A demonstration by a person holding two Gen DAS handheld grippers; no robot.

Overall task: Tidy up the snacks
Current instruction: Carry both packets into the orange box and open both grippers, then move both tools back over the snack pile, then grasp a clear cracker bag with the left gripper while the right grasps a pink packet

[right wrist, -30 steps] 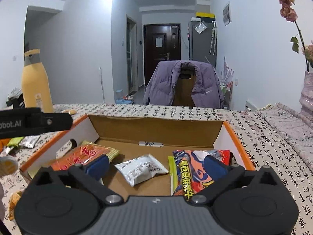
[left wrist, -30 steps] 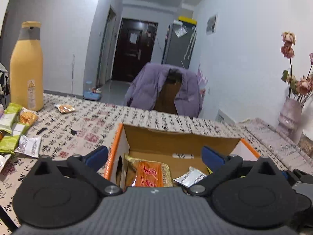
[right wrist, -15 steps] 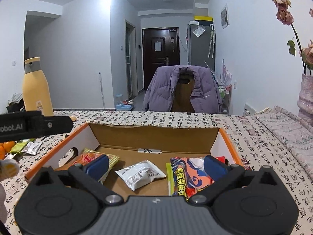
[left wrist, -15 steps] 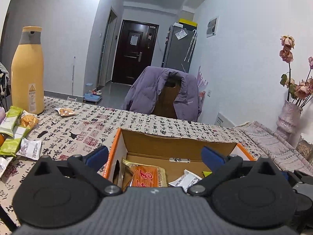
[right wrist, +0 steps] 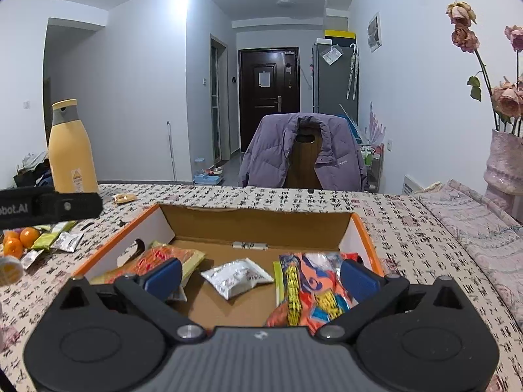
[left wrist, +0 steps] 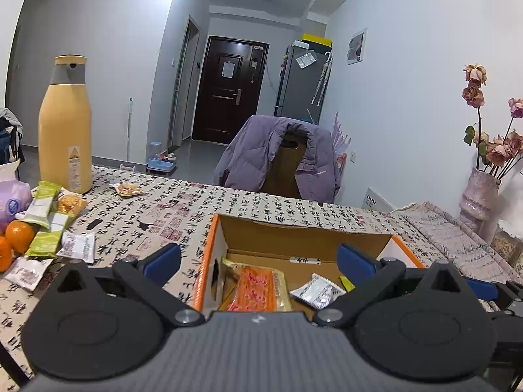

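1. Plenty of clutter on my left: a tall yellow bottle (left wrist: 64, 124), oranges (left wrist: 19, 236) and loose snack packets (left wrist: 49, 225) on the calligraphy-print tablecloth (left wrist: 278, 205). A chair with a purple jacket (right wrist: 302, 153) sits past the far edge.
2. Cardboard box (right wrist: 258, 219) sits right ahead, holding an orange packet (right wrist: 157, 258), a silver sachet (right wrist: 237, 276) and a colourful wrapper (right wrist: 313, 289).
3. My left gripper (left wrist: 258, 259) and right gripper (right wrist: 260, 272) are both spread wide, holding nothing.
4. Compared with a second ago, both views have pulled back and risen, so more table shows.
5. Only readable text is "obot.AI" on the left gripper's side in the right view.
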